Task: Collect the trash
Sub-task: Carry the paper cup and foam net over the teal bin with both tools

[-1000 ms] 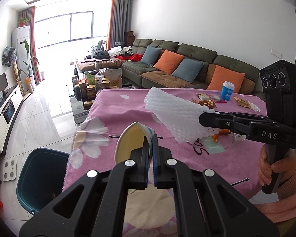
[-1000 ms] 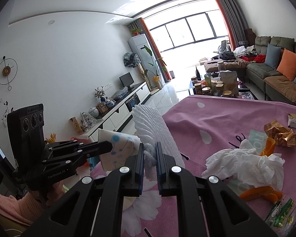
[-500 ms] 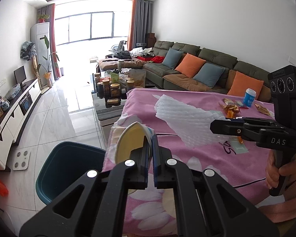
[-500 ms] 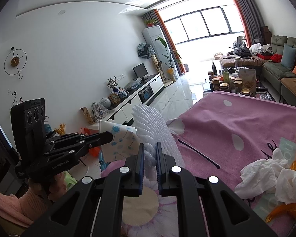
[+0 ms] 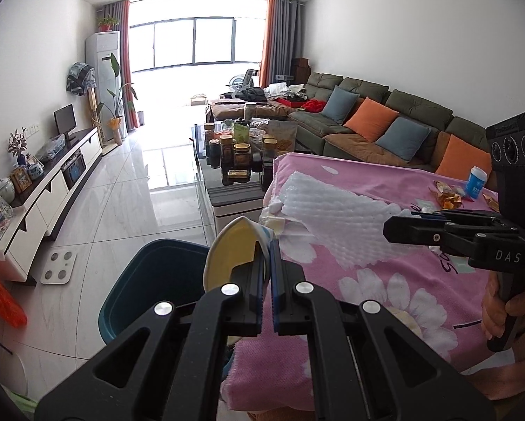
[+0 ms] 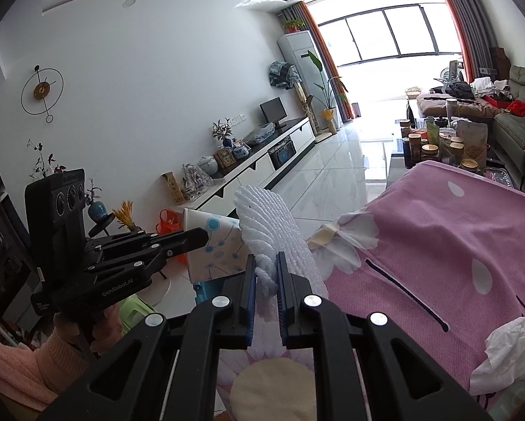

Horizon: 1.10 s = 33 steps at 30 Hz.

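Note:
My left gripper [image 5: 266,245] is shut on a flattened paper cup [image 5: 229,251], cream inside, blue-dotted outside [image 6: 215,249]. It holds the cup over the edge of the dark teal trash bin [image 5: 150,291] on the floor beside the table. My right gripper [image 6: 266,263] is shut on a white foam net sheet [image 6: 269,228], which spreads above the pink tablecloth [image 5: 367,280] in the left wrist view [image 5: 332,217]. The right gripper [image 5: 402,226] is to the right of the cup. The left gripper also shows in the right wrist view [image 6: 201,236].
Crumpled white tissue [image 6: 507,354] lies on the pink floral tablecloth [image 6: 437,238]. Snack wrappers [image 5: 444,194] and a blue cup [image 5: 476,182] sit at the far end. A glass coffee table with jars [image 5: 234,154], a sofa [image 5: 385,122] and a TV cabinet [image 5: 52,189] surround the table.
Both grippers have swung left with their loads, from above the table towards its edge. The bin has come closer and now lies right under the cup.

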Each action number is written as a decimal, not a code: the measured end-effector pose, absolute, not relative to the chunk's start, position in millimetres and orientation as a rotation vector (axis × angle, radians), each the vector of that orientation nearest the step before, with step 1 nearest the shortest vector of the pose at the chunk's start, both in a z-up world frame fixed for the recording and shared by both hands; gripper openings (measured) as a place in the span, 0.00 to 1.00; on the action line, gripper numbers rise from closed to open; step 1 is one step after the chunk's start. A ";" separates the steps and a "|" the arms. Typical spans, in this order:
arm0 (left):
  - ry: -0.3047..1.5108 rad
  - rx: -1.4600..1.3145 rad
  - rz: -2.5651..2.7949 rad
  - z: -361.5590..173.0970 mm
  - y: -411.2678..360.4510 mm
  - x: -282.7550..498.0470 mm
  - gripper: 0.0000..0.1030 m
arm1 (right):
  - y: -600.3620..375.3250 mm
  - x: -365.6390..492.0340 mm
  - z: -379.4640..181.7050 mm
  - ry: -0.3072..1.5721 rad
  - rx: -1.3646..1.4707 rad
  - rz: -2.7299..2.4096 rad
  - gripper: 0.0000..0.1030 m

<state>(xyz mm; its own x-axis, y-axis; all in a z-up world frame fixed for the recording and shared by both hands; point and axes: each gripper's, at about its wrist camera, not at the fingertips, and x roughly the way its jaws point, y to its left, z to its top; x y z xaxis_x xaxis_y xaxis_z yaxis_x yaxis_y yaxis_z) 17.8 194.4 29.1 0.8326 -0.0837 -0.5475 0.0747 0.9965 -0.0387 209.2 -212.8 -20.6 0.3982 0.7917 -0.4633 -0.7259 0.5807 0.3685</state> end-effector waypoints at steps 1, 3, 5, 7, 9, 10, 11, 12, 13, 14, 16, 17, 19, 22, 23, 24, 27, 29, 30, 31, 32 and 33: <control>0.585 -0.019 -0.079 27.3 197.7 17.5 0.04 | -208.7 209.4 -20.0 0.652 0.110 0.970 0.09; 0.592 -0.021 -0.067 23.7 204.0 17.3 0.04 | -200.2 209.1 -19.0 0.654 0.102 0.980 0.09; 0.600 -0.027 -0.055 20.3 210.2 17.5 0.04 | -193.6 209.2 -17.3 0.655 0.095 0.990 0.09; 0.608 -0.032 -0.039 16.7 215.6 18.3 0.04 | -186.1 210.2 -16.2 0.654 0.086 0.998 0.09; 0.615 -0.041 -0.027 13.8 222.3 18.0 0.04 | -179.9 211.6 -15.0 0.655 0.078 1.006 0.09; 0.618 -0.045 -0.021 12.1 225.8 17.9 0.04 | -176.8 213.4 -15.1 0.656 0.076 1.010 0.09; 0.621 -0.046 -0.014 10.5 228.6 18.1 0.04 | -173.8 215.3 -15.4 0.658 0.075 1.015 0.09; 0.624 -0.048 -0.006 9.0 230.8 18.8 0.04 | -171.0 216.1 -15.2 0.660 0.073 1.019 0.09; 0.627 -0.051 -0.001 7.2 233.6 19.0 0.04 | -167.8 217.0 -15.1 0.663 0.071 1.024 0.09; 0.631 -0.054 0.005 5.2 236.7 19.1 0.04 | -162.4 217.6 -14.9 0.665 0.069 1.027 0.09; 0.639 -0.059 0.017 1.2 241.2 21.2 0.04 | -156.2 219.1 -14.8 0.673 0.067 1.036 0.09; 0.644 -0.062 0.022 -1.1 243.5 22.2 0.04 | -153.0 220.0 -15.5 0.678 0.067 1.039 0.09; 0.653 -0.066 0.032 -6.3 248.3 23.8 0.04 | -146.6 224.0 -17.1 0.689 0.067 1.047 0.09; 0.672 -0.076 0.045 -13.8 253.1 30.7 0.04 | -137.0 225.2 -18.9 0.697 0.064 1.059 0.09; 0.677 -0.079 0.049 -16.6 255.3 31.4 0.04 | -133.4 225.9 -20.0 0.700 0.061 1.062 0.09; 0.682 -0.081 0.053 -19.0 256.2 32.3 0.04 | -130.5 226.1 -20.5 0.702 0.059 1.065 0.09; 0.691 -0.084 0.063 -25.5 256.2 36.6 0.04 | -119.7 230.5 -21.2 0.709 0.055 1.075 0.09; 0.694 -0.086 0.070 -27.2 255.2 40.3 0.04 | -114.9 231.5 -22.8 0.714 0.054 1.081 0.09; 0.697 -0.089 0.071 -28.7 255.4 41.3 0.04 | -113.7 232.5 -24.6 0.718 0.055 1.084 0.09; 0.699 -0.090 0.074 -30.8 254.7 42.0 0.04 | -111.6 234.1 -25.3 0.723 0.055 1.088 0.09; 0.701 -0.091 0.077 -32.6 256.9 43.0 0.04 | -110.0 235.6 -27.5 0.727 0.054 1.091 0.09; 0.704 -0.091 0.079 -34.3 257.3 44.2 0.04 | -107.5 236.4 -28.6 0.732 0.054 1.093 0.09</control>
<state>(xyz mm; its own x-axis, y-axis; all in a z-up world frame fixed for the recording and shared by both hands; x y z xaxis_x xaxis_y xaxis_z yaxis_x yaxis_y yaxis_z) 44.2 257.3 -34.3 0.7597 0.0418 -0.6490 -0.1035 0.9930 -0.0572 236.4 -107.5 -28.6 0.2526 0.8208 -0.5124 -0.7867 0.4825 0.3851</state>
